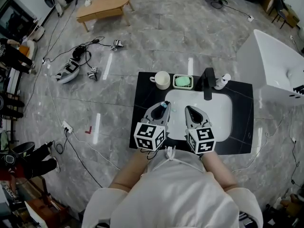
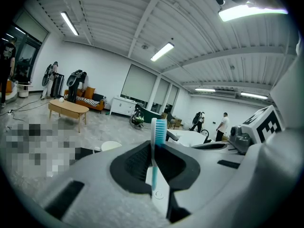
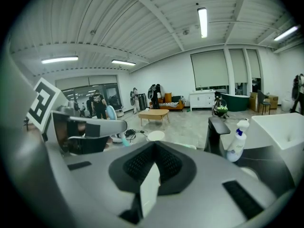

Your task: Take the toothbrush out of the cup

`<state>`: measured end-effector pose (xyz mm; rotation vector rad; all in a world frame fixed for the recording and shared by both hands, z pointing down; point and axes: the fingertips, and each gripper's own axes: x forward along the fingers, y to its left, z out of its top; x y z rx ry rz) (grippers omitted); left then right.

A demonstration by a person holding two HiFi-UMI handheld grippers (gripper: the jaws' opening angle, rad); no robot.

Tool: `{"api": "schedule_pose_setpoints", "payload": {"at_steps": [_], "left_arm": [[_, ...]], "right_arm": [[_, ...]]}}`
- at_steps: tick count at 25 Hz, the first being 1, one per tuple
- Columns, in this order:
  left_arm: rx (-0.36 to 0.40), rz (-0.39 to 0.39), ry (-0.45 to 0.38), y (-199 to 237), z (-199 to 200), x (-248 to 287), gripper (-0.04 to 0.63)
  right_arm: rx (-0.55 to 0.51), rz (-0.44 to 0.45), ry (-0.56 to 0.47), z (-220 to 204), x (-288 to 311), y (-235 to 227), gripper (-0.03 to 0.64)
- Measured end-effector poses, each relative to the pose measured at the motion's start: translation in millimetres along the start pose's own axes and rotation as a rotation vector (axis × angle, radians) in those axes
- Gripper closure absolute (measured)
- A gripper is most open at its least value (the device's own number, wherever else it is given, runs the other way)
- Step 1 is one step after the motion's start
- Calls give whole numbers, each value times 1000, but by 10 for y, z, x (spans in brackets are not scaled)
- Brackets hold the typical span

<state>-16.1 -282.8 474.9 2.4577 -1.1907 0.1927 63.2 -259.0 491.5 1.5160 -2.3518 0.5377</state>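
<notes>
A toothbrush [image 2: 154, 170] with a pale blue handle and teal bristles stands upright between the pads of my left gripper [image 2: 154, 148], which is shut on it. In the head view the left gripper [image 1: 164, 104] hovers over the near left corner of the white sink [image 1: 223, 109], and the toothbrush head [image 1: 165, 104] shows at its tip. The white cup [image 1: 162, 80] stands behind it on the black counter, apart from the brush. My right gripper [image 1: 188, 109] hangs beside the left one over the sink. Its jaws [image 3: 155, 146] are shut with nothing between them.
A green soap dish [image 1: 182, 81], a black faucet [image 1: 208, 83] and a white pump bottle [image 1: 222, 81] line the counter's back edge. A white tub [image 1: 275, 68] stands at the right. Cables and devices lie on the floor to the left. People stand in the background of both gripper views.
</notes>
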Motion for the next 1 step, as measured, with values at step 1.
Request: {"api": "schedule_pose_setpoints", "payload": {"at_steps": [1], "left_arm": [[2, -3, 0, -10, 4, 4, 558]], "right_arm": [[-3, 0, 5, -5, 6, 8, 591]]}}
